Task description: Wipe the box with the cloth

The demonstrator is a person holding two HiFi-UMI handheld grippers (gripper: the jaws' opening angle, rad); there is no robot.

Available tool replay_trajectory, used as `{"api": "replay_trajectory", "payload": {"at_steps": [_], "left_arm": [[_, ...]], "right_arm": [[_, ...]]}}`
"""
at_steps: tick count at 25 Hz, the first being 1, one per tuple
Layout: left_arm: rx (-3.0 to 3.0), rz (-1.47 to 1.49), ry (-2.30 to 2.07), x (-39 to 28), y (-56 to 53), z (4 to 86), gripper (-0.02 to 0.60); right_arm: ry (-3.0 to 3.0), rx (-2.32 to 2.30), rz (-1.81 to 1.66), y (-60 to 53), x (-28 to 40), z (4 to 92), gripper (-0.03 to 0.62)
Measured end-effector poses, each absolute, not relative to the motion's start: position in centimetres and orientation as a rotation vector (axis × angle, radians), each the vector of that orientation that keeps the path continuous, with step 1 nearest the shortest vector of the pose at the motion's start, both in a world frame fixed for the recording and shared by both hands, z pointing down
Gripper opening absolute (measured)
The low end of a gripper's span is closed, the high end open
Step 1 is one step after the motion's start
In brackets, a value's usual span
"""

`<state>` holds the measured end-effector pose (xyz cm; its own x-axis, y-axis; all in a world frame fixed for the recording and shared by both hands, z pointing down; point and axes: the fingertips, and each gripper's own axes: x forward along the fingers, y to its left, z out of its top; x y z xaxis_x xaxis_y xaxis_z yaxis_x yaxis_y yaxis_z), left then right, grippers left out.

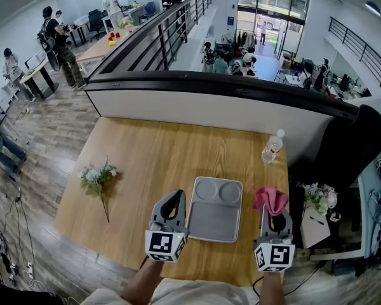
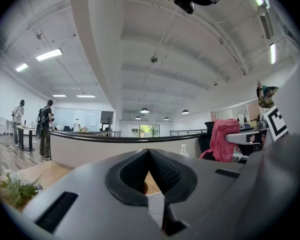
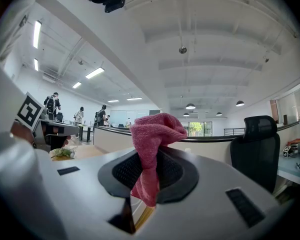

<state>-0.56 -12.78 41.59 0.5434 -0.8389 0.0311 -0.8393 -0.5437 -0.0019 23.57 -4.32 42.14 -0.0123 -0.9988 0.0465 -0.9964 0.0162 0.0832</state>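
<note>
Left gripper (image 2: 149, 153): jaws pinched together, nothing in them, sitting just left of the box.
Right gripper (image 3: 151, 156): clamped on the pink cloth (image 3: 154, 129), which bunches up above the jaws.
Box (image 1: 214, 220): grey, flat on the wooden table (image 1: 146, 164), between both grippers.

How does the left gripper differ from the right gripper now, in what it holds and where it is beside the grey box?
The left gripper has its jaws together on nothing, while the right gripper is shut on the pink cloth, which sticks up between its jaws. The left gripper is at the left edge of the grey box; the right gripper is past its right edge. Both point away from the person and carry a marker cube.
</note>
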Motion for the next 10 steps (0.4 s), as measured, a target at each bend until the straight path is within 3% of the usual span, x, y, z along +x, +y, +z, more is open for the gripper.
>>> {"api": "replay_trajectory", "payload": {"at_steps": [10], "left_arm": [[2.751, 0.045, -1.494, -0.59, -12.84, 41.41, 0.012]], "right_arm": [[-2.175, 2.118, -0.058, -4.51, 23.32, 41.93, 0.079]]}}
